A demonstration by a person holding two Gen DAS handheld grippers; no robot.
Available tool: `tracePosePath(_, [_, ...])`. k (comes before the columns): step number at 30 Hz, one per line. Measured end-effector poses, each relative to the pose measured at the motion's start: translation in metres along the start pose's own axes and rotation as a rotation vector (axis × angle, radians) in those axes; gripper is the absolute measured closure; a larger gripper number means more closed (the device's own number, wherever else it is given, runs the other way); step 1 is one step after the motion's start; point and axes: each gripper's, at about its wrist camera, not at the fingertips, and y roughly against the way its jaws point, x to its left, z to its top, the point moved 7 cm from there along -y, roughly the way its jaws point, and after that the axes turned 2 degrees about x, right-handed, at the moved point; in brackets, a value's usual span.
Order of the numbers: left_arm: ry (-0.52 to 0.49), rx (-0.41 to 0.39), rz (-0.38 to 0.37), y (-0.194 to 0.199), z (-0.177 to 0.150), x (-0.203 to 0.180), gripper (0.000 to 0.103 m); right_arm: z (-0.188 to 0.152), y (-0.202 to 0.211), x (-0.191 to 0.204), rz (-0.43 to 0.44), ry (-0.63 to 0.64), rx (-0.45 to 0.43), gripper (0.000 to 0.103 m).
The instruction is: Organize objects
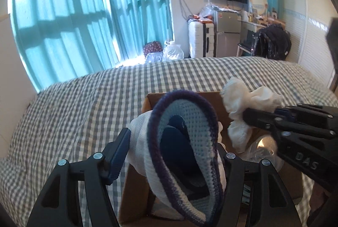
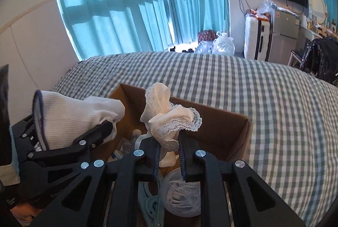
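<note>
My left gripper is shut on a white knitted sock with a dark purple cuff, its opening turned toward the camera; the sock also shows in the right wrist view. My right gripper is shut on a white lace-trimmed sock, which also shows in the left wrist view. Both are held above an open cardboard box on the checked bed. The right gripper shows to the right in the left wrist view.
Inside the box lie a clear plastic lid or container and a light blue clip. Teal curtains, a white suitcase, a small fridge and a chair with dark clothes stand beyond the bed.
</note>
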Motion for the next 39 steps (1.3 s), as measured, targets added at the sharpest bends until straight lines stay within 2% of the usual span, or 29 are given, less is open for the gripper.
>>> tracePosePath(5, [-0.033, 0.022, -0.028, -0.002, -0.006, -0.011, 0.036, 0.000, 0.006, -0.009, 0.006, -0.036, -0.007, 0.088])
tracePosePath(7, [-0.049, 0.025, -0.030, 0.002, -0.008, -0.015, 0.034, 0.004, 0.015, -0.009, 0.009, -0.046, -0.015, 0.081])
tracePosePath(9, [-0.063, 0.022, -0.028, 0.009, -0.006, -0.019, 0.032, 0.008, 0.026, -0.009, 0.014, -0.062, -0.031, 0.060])
tracePosePath(11, [-0.073, 0.011, -0.021, 0.018, -0.003, -0.020, 0.022, 0.011, 0.040, -0.010, 0.014, -0.088, -0.048, 0.044])
tracePosePath(12, [-0.076, -0.004, -0.005, 0.028, 0.000, -0.020, 0.019, 0.012, 0.048, -0.010, 0.016, -0.102, -0.057, 0.041])
tracePosePath(16, [-0.056, -0.037, 0.006, 0.062, 0.013, -0.016, 0.010, 0.020, 0.088, -0.006, 0.007, -0.112, -0.092, 0.041])
tracePosePath(20, [-0.021, -0.119, -0.003, 0.116, 0.030, -0.010, 0.001, 0.028, 0.151, -0.001, -0.040, -0.096, -0.171, 0.036])
tracePosePath(26, [0.003, -0.243, 0.015, 0.203, 0.040, -0.006, 0.000, 0.026, 0.240, 0.022, -0.116, -0.048, -0.286, 0.032])
tracePosePath(30, [0.014, -0.286, 0.031, 0.242, 0.035, 0.001, 0.000, 0.005, 0.289, 0.034, -0.176, -0.018, -0.349, 0.028])
tracePosePath(37, [0.071, -0.371, 0.084, 0.302, 0.024, 0.010, 0.000, -0.020, 0.341, 0.055, -0.207, -0.005, -0.427, 0.020])
tracePosePath(39, [0.083, -0.406, 0.102, 0.316, 0.016, 0.009, 0.000, -0.027, 0.350, 0.062, -0.216, 0.003, -0.453, 0.012])
